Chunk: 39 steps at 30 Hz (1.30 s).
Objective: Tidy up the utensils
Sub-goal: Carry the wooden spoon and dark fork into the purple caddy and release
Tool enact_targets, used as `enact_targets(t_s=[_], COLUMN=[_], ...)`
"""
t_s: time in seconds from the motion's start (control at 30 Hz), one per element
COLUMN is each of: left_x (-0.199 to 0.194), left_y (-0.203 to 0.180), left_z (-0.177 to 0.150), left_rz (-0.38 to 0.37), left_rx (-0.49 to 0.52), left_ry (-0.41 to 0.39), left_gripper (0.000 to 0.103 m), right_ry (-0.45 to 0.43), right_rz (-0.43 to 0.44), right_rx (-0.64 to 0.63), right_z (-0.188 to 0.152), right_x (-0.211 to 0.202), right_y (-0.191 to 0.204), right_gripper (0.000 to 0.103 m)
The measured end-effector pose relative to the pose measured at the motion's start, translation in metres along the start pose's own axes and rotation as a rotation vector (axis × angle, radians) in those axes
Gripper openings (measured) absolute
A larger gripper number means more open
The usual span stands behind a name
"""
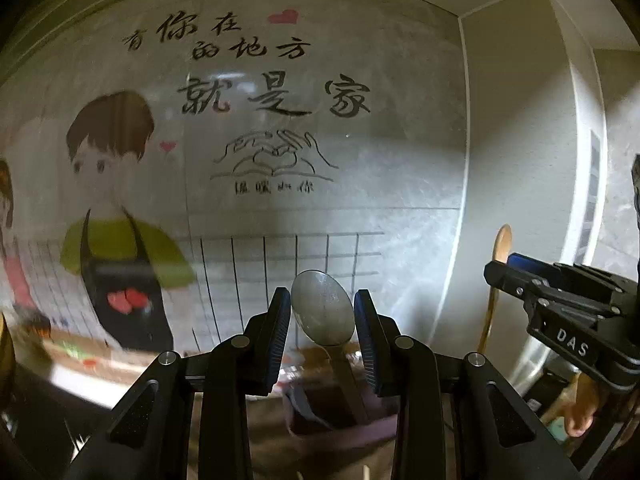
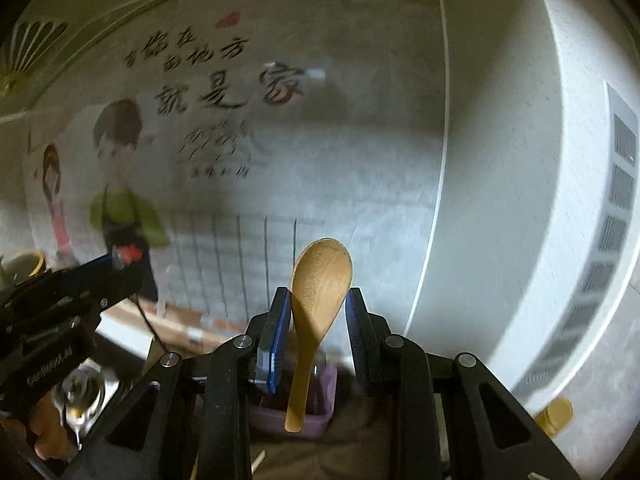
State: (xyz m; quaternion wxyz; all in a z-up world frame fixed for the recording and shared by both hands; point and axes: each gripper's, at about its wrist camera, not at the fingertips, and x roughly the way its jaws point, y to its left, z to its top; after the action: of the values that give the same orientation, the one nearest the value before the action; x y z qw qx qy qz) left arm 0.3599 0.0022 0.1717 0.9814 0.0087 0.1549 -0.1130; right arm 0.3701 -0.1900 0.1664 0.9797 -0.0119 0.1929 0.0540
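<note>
Reading "DAS" in white on the black body of the right gripper (image 1: 560,300), seen off to the right of the left gripper (image 1: 322,316). Wall sticker (image 1: 256,92) ahead of both is showing brush-style Chinese characters, red hearts, a line drawing of hands forming a heart, and two cartoon figures (one in a green shirt and black apron).

Left gripper is clamping a metal spoon (image 1: 322,310): shiny oval bowl sitting upright between the ribbed black pads, flat handle hanging down behind the fingers toward a purple container (image 1: 340,424) just below.

Right gripper (image 2: 318,312) is gripping a wooden spoon (image 2: 320,280): smooth, warm brown, bowl up and leaning slightly right, left blue pad touching it, handle hanging down in front of the same purple container (image 2: 320,400). Left gripper's body is showing at the left of the right wrist view (white lettering there too blurred to read).

Wall is looking grey and mottled; a white textured panel with a slatted vent (image 2: 616,208) is standing to the right. A brown surface is lying under the container.
</note>
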Motion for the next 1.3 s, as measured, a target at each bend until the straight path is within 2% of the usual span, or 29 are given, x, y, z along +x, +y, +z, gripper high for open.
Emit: enact_targets(t_s=[0.13, 0.17, 0.2, 0.43, 0.67, 0.9, 1.03, 1.13, 1.17, 1.27, 1.3], left_x=[0.026, 0.036, 0.041, 0.094, 0.121, 0.129, 0.141, 0.149, 0.148, 0.139, 0.132], left_y=[0.004, 0.006, 0.006, 0.012, 0.015, 0.013, 0.018, 0.023, 0.024, 0.027, 0.028], left_z=[0.0, -0.002, -0.004, -0.034, -0.054, -0.073, -0.087, -0.094, -0.095, -0.093, -0.091], left_rz=[-0.001, -0.005, -0.006, -0.019, -0.04, -0.051, -0.087, -0.117, -0.112, -0.111, -0.11], left_rx=[0.023, 0.025, 0.026, 0.016, 0.013, 0.04, -0.006, -0.057, -0.069, -0.1, -0.112], left_ry=[0.019, 0.031, 0.04, 0.135, 0.198, 0.246, 0.322, 0.375, 0.377, 0.36, 0.35], left_gripper=[0.034, 0.034, 0.034, 0.034, 0.034, 0.034, 0.034, 0.035, 0.035, 0.036, 0.037], right_ry=[0.02, 0.036, 0.073, 0.161, 0.181, 0.228, 0.256, 0.289, 0.3, 0.31, 0.31], right_rz=[0.001, 0.004, 0.014, 0.035, 0.034, 0.041, 0.038, 0.053, 0.064, 0.078, 0.078], right_rx=[0.01, 0.006, 0.003, 0.026, 0.012, 0.008, 0.014, 0.017, 0.019, 0.025, 0.027], right_z=[-0.004, -0.005, -0.011, -0.044, -0.052, -0.073, -0.084, -0.088, -0.091, -0.099, -0.103], right_x=[0.034, 0.04, 0.055, 0.106, 0.117, 0.126, 0.123, 0.114, 0.111, 0.094, 0.088], right_y=[0.001, 0.004, 0.005, 0.007, -0.001, 0.001, -0.001, -0.004, -0.005, -0.006, -0.006], right_gripper=[0.022, 0.0, 0.005, 0.003, 0.002, 0.003, 0.003, 0.005, 0.009, 0.032, 0.034])
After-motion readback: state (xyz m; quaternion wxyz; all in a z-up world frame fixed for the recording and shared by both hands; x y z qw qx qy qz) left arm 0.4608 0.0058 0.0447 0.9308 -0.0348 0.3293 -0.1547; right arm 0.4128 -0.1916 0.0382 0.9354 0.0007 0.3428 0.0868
